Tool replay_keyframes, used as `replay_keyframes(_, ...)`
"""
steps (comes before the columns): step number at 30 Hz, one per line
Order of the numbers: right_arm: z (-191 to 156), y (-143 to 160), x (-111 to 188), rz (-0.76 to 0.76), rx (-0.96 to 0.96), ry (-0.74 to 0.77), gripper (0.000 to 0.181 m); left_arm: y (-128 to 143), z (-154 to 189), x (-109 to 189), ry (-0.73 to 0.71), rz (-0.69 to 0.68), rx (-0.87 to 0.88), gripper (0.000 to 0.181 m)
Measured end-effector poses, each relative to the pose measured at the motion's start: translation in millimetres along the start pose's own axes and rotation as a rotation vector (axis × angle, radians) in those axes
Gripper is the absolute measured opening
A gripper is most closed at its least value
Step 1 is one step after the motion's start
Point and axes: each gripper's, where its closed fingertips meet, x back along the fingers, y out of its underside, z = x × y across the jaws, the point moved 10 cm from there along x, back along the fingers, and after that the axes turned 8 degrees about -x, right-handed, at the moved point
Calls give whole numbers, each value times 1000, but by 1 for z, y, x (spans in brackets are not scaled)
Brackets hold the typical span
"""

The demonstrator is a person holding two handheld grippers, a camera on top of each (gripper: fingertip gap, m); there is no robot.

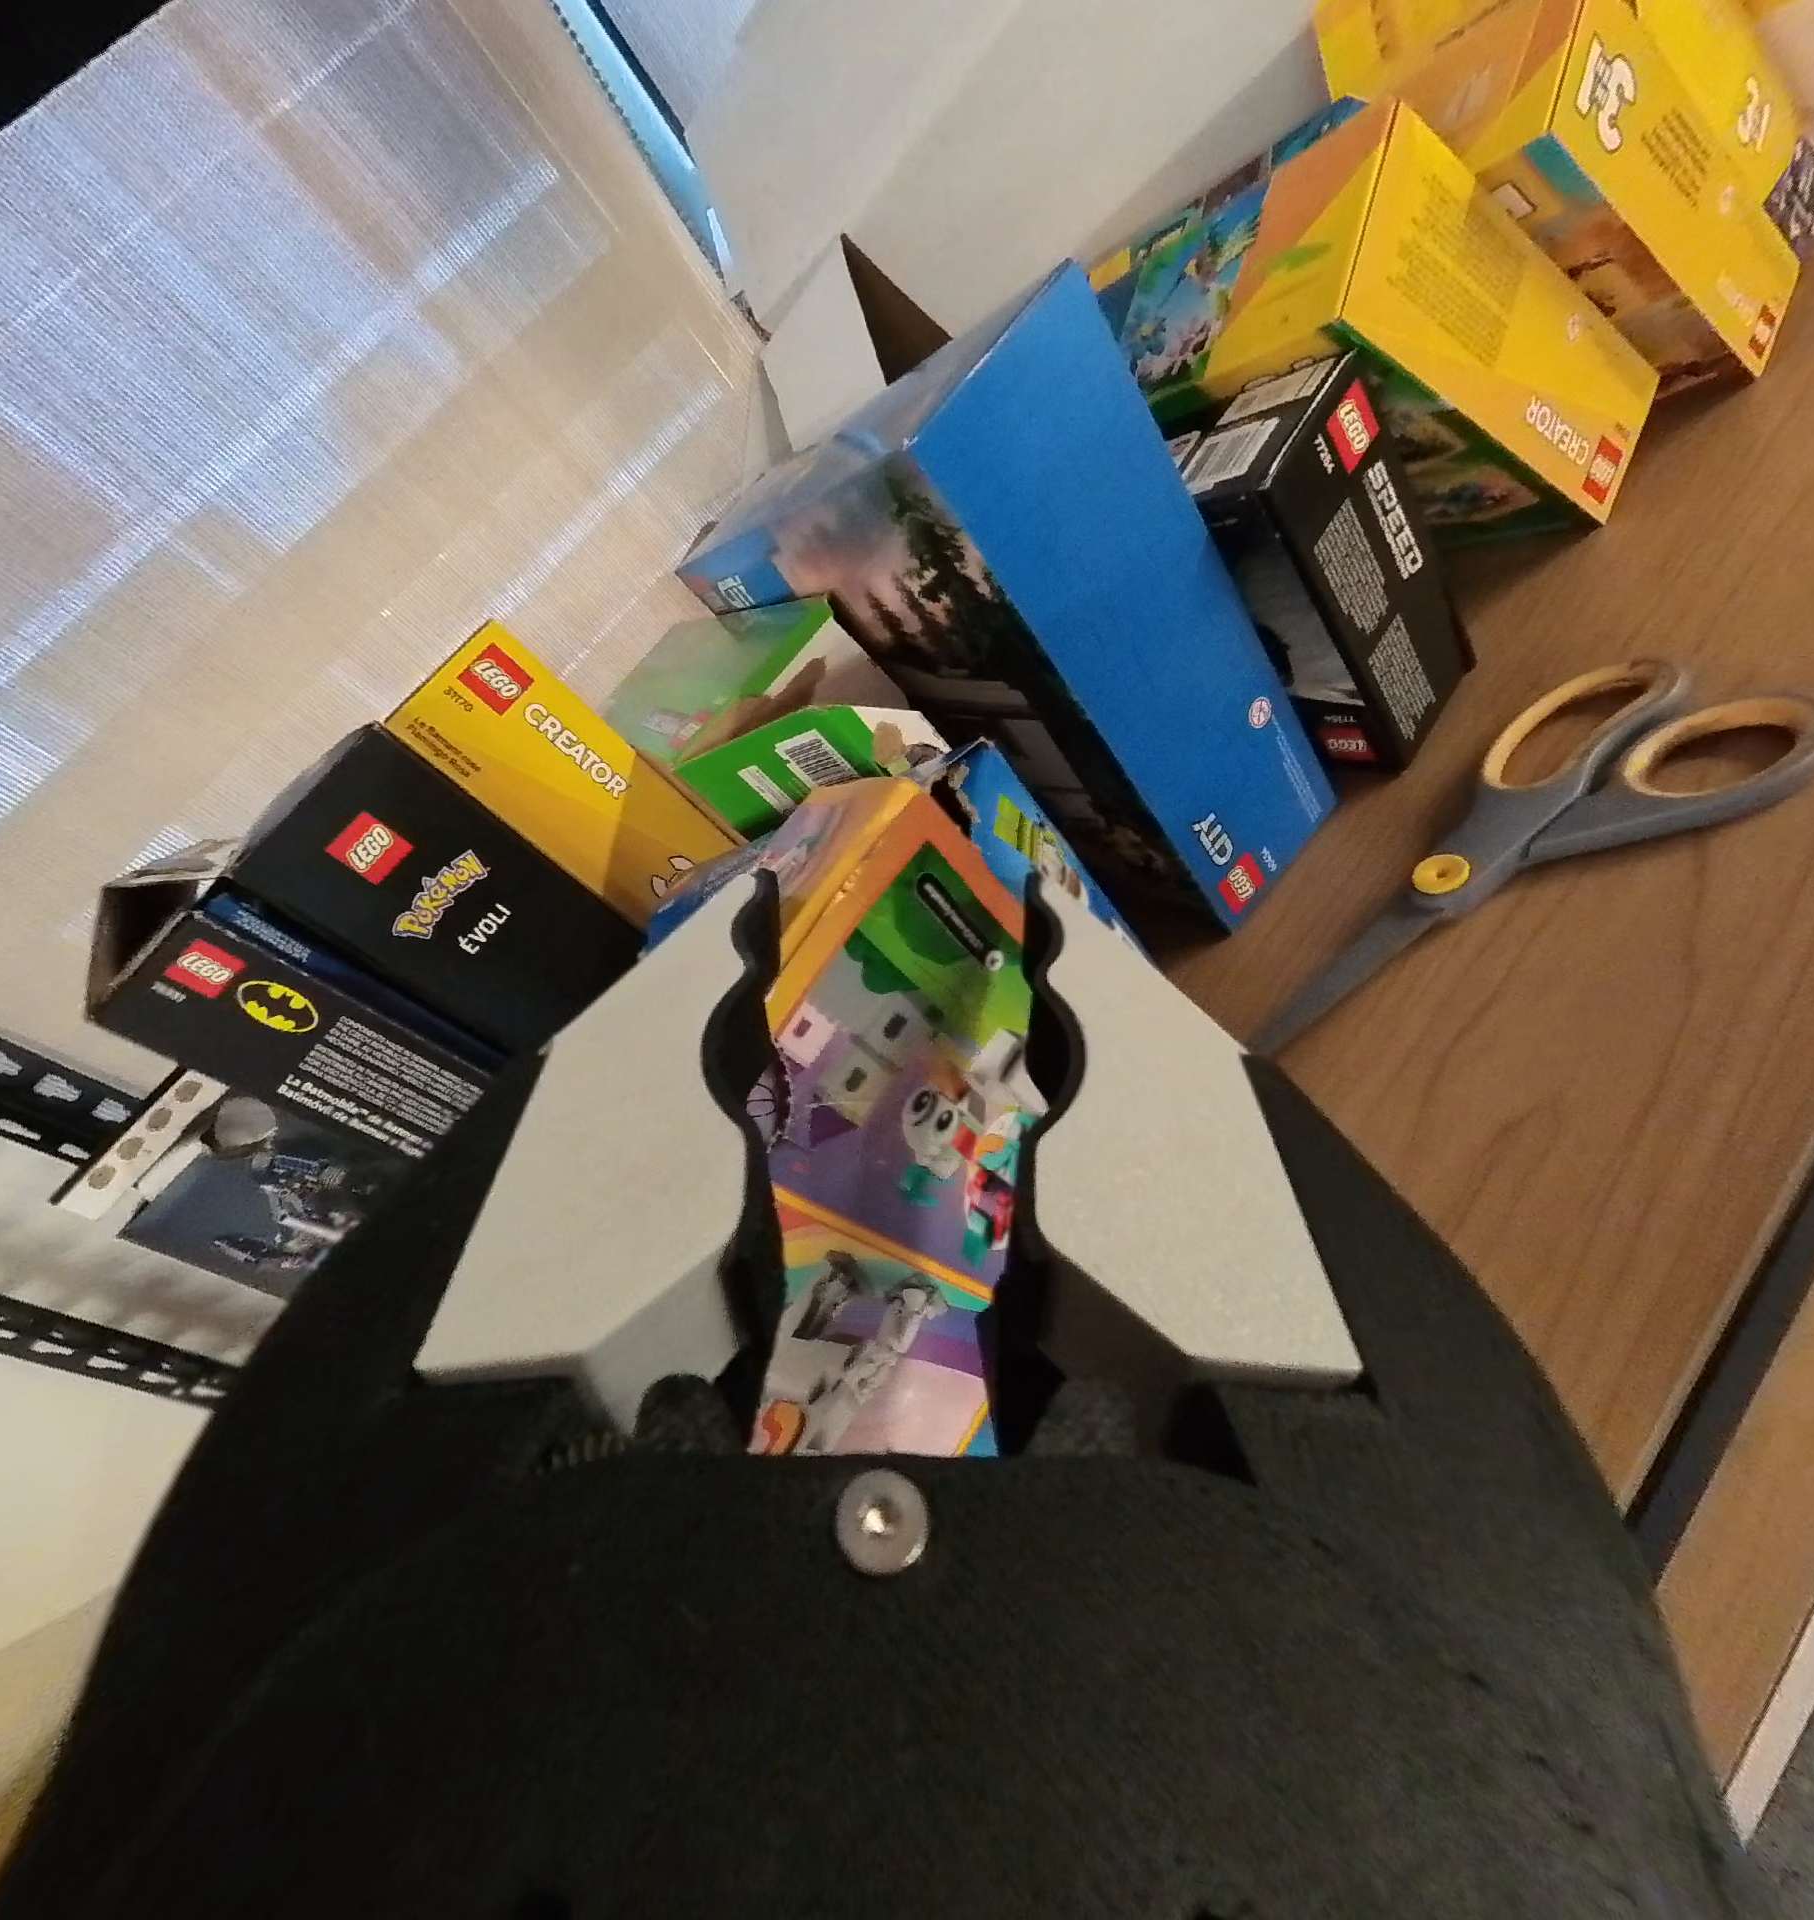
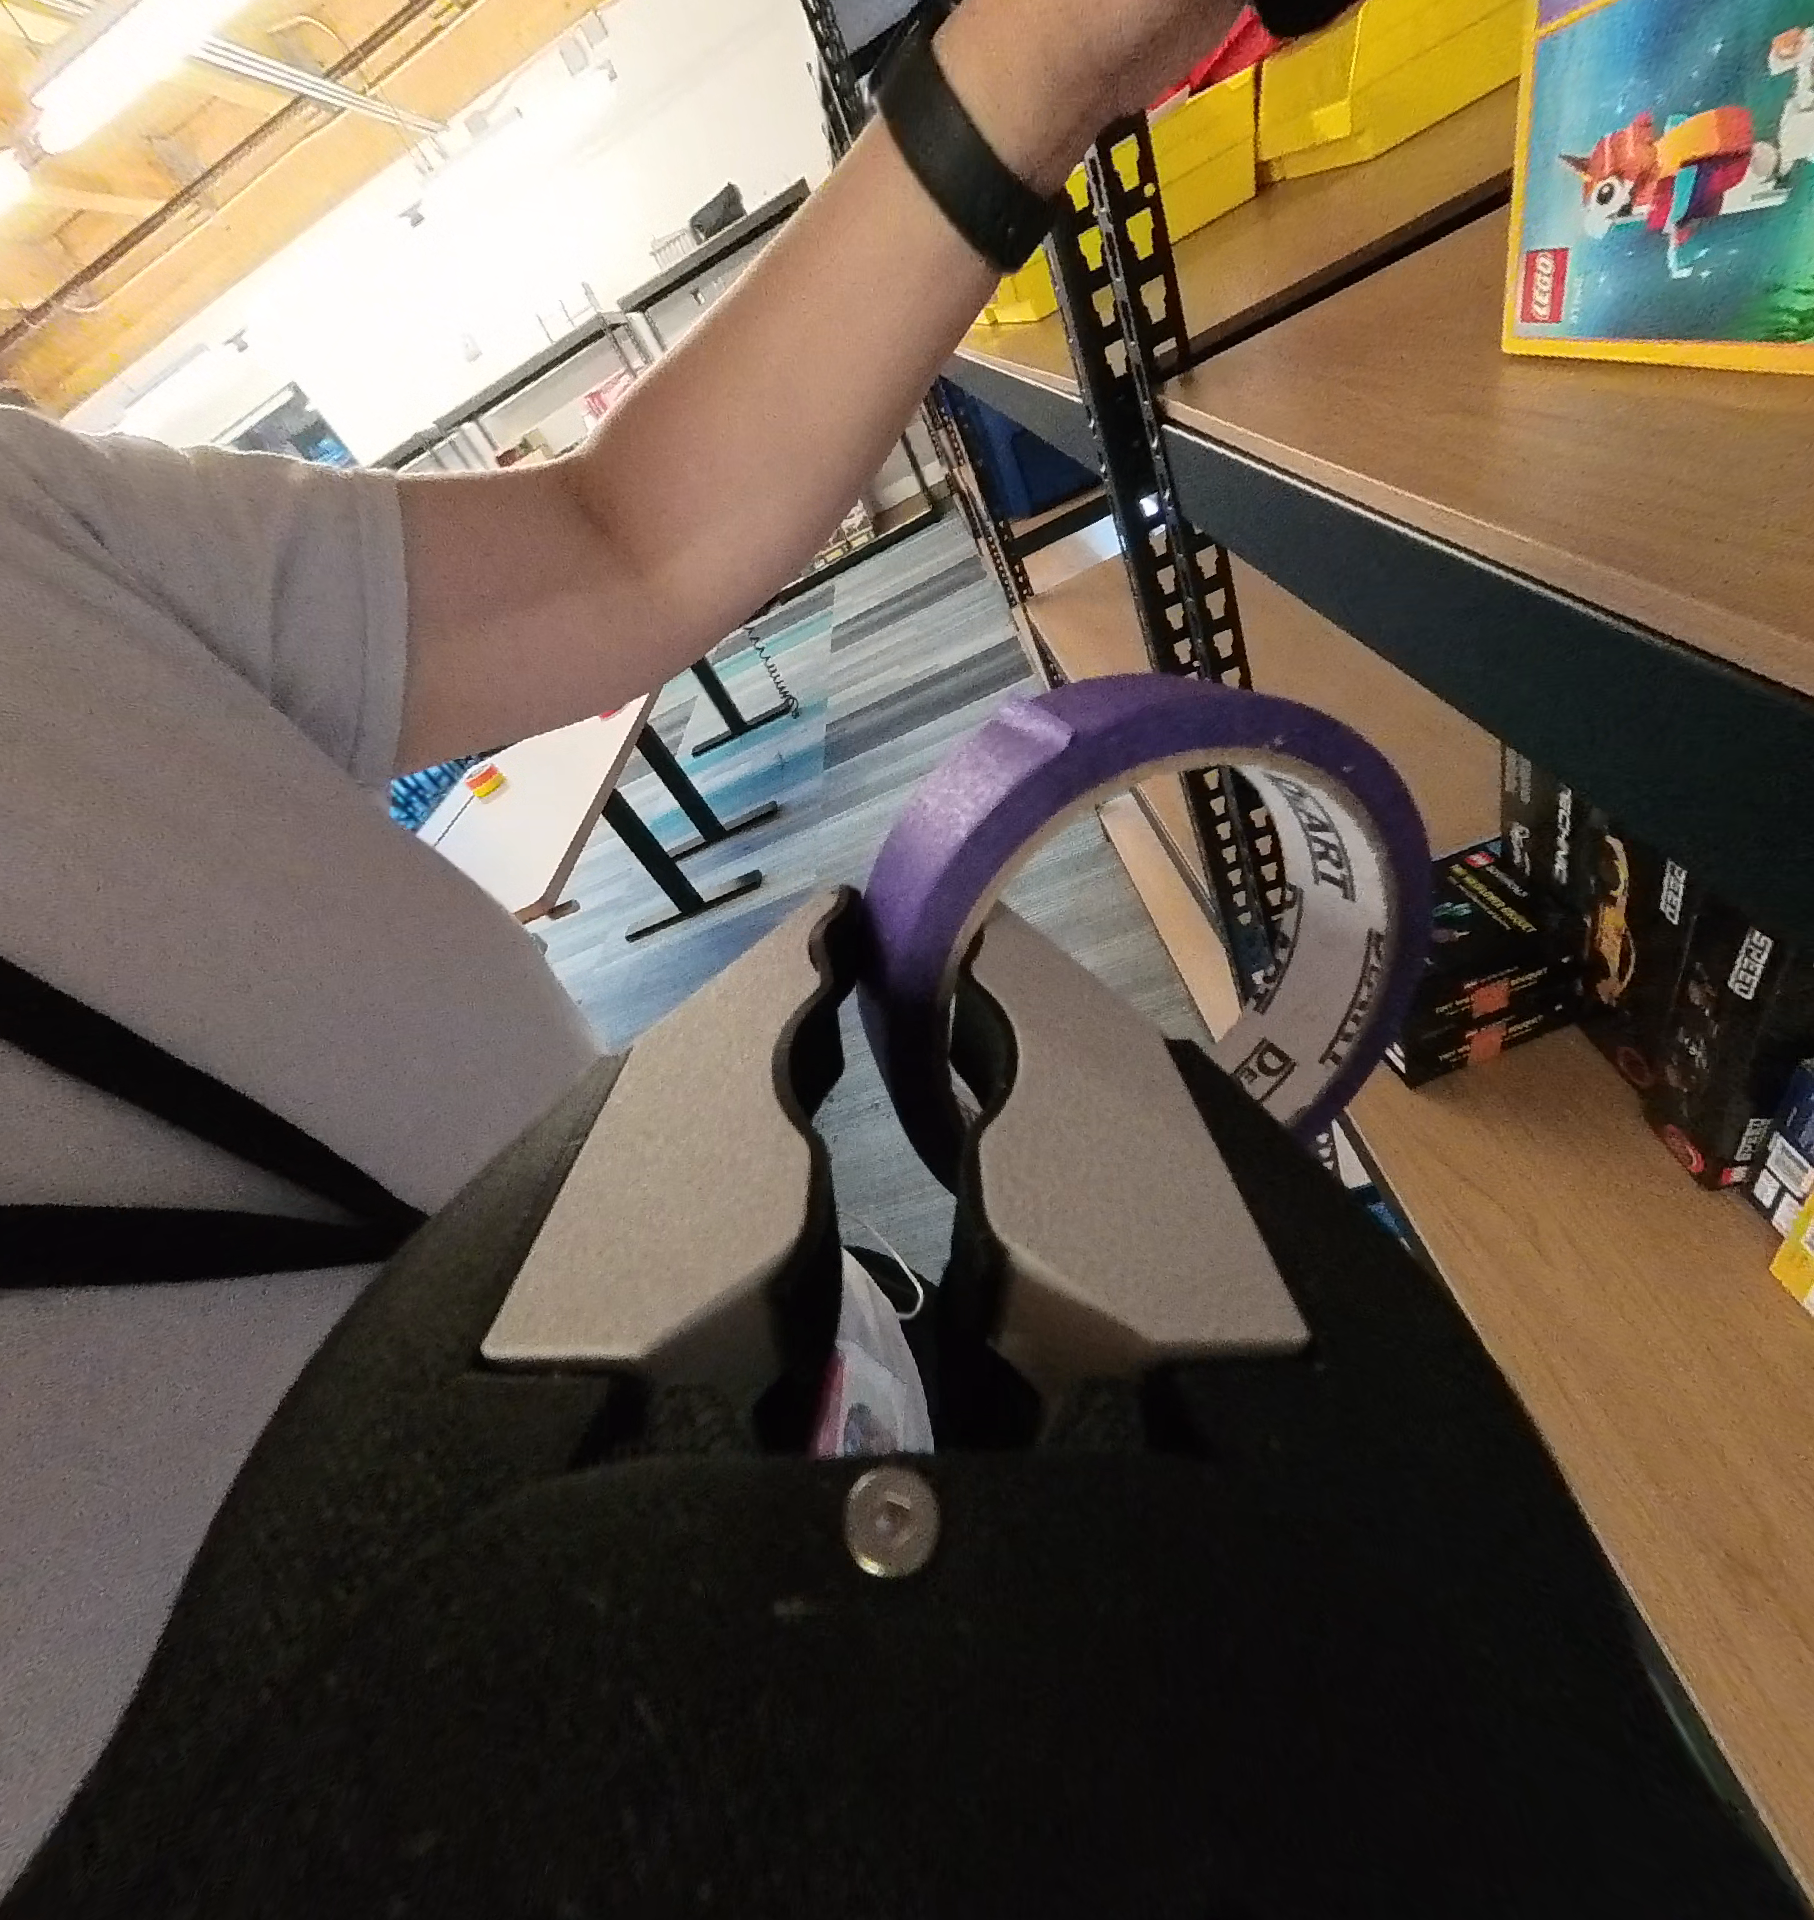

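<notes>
**Toy box left, tape right**

Your left tongs [image 1: 898,904] pinch a colourful toy box [image 1: 882,1122] over the table [image 1: 1568,1091], left of the scissors [image 1: 1568,821]; light card, probably crushable. Your right tongs [image 2: 908,940] pinch the purple tape roll [image 2: 1152,883] by its stiff rim, beside the shelf [image 2: 1505,499].

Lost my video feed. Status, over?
Left gripper shut on orange-edged colourful toy box. Right gripper shut on purple tape roll. Grey-handled scissors on wooden shelf, apart from both.
</notes>
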Motion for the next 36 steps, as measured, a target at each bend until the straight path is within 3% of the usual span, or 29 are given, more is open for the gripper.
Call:
replay_keyframes(4,1,-2,-1,-4,5,-4,14,-1,-4,5,1,29,35,36)
replay_keyframes(8,-5,-13,8,63,69,40,13,-10,-10,25,26,194,313,44)
replay_keyframes(10,-10,-20,14,103,134,106,13,-22,5,50,88,300,461,41)
replay_keyframes(13,-14,-26,20,104,240,254,13,-37,62,85,220,369,532,38)
replay_keyframes(16,-16,-26,16,52,311,323,14,-51,118,102,334,404,535,33)
replay_keyframes(20,-17,-26,7,-1,355,327,14,-66,152,99,445,341,410,29)
replay_keyframes(26,-19,-27,2,-21,385,322,14,-72,163,90,551,220,200,22)
replay_keyframes(36,-19,-24,9,-34,401,337,14,-78,173,75,621,204,146,0)
